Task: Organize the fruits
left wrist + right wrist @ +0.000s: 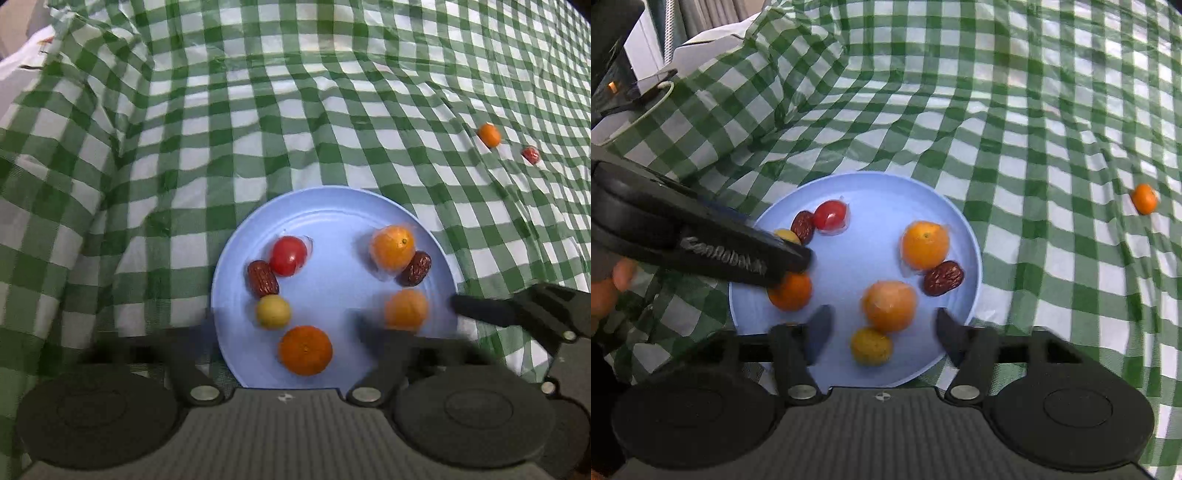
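I have both grippers over the blue plate (pixel 960 229) on the green checked cloth (pixel 332 110). My left gripper (pixel 284 325) is released, jaws spread wide and blurred, nothing pressed between them; an orange (pixel 305 350) lies on the plate in the gap.

My right gripper (pixel 882 332) is also released, its fingers (pixel 820 332) standing clear on either side of a blurred orange fruit (pixel 889 305) and a small yellow fruit (pixel 871 346) just in front of it (neither is touched by the pads).

Also on the plate: a red tomato (pixel 831 215) beside a date (pixel 803 226), a wrapped orange (pixel 925 244) touching a second date (pixel 943 283), and another yellow fruit (pixel 273 311).

Well apart on the cloth lie a loose orange (pixel 1144 198) and a small red fruit (pixel 530 155).
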`<state>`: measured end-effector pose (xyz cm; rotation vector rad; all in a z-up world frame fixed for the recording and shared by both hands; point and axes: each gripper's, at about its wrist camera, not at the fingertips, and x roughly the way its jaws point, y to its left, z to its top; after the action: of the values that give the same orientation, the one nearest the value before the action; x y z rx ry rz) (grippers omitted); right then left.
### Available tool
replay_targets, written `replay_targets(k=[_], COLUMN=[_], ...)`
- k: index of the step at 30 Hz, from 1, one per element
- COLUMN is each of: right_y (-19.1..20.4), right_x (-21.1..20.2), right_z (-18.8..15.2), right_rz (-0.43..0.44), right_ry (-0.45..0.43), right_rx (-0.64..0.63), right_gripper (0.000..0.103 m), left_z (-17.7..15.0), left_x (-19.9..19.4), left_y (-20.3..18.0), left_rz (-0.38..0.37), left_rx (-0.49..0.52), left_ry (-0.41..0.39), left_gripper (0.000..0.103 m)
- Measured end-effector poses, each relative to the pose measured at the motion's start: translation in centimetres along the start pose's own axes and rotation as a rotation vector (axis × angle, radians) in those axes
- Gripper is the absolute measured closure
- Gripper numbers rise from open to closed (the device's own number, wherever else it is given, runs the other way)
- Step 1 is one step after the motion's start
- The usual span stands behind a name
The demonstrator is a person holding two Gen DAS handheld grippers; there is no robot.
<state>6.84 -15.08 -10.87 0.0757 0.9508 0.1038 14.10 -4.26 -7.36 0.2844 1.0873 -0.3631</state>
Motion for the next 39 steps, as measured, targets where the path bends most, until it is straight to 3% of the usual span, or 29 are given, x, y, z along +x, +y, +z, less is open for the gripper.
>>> replay_targets(k=[2,8,13,22,39], right_y=[0.2,0.7,1.5,3.2,4.9], right_x=[-1.0,-5.1,-8.8,-14.2,-17.9], right_z=[-0.1,-1.7,-3.2,-5.5,-7.7], right_rz=[-0.022,-0.011,-0.016,-0.05,-0.085], right_ry=[-0.016,-0.013,-0.051,-0.148,-0.238], right_rx=[-0.003,0.007,0.024,0.017,-0.007], right_gripper=[0.016,0.009,0.006,0.004,0.003], left_z=[-0.1,-1.6,-3.8,-7.4,-10.2], left_x=[-0.9,-3.3,-6.1,-11.6,-15.4], left_y=[-0.2,-0.8,-0.8,-2.0,-3.2], left_rz=[0.025,0.109,0.121,0.133,0.157], left_rx=[0.002,0.031,0.003,0.002,0.0], left_ry=[-0.027,0.004,0.02,-0.043,-0.113], left_gripper=[0.001,0.0,0.0,0.0,0.0])
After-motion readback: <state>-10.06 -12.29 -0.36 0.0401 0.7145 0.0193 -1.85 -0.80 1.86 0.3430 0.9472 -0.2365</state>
